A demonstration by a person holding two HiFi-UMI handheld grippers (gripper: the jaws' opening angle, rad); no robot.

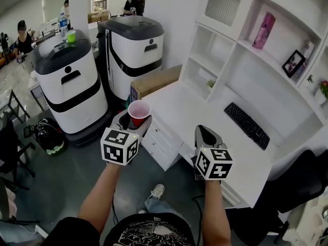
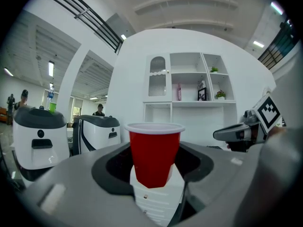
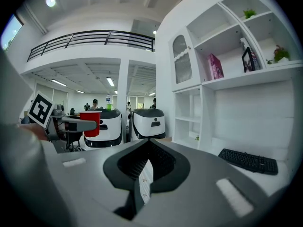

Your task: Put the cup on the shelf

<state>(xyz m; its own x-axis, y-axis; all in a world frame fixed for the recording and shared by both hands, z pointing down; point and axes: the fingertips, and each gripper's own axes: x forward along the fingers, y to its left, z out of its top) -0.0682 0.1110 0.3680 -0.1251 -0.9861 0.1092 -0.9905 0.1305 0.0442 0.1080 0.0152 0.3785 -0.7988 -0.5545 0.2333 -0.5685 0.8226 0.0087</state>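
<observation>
**Head view:** The left hand-held gripper (image 1: 136, 121) is clamped on a red plastic cup with a white rim (image 1: 139, 109). The cup is upright, mouth up, and held in the air by the near-left corner of the white worktop (image 1: 195, 109). The right hand-held gripper (image 1: 204, 133) sits at 4 o'clock from the cup, near the worktop's front edge, with its jaws together. A black keyboard (image 1: 247, 125) lies on the worktop at 3 o'clock from it. The white shelf unit (image 1: 225, 50) rises at 1 o'clock. Two white-and-black rounded machines (image 1: 69, 81) stand on the floor at 10 o'clock.

**Left gripper view:** The cup stands upright between the jaws, gripped near its base by white ribbed pads (image 2: 151, 198). The shelf unit is straight behind it at 12 o'clock, well apart. The right hand-held gripper shows at 3 o'clock.

**Right gripper view:** The jaws are closed on each other with nothing between them. The cup, in the left hand-held gripper, shows at 9 o'clock, the keyboard at 4 o'clock and the shelf unit at 2 o'clock.
</observation>
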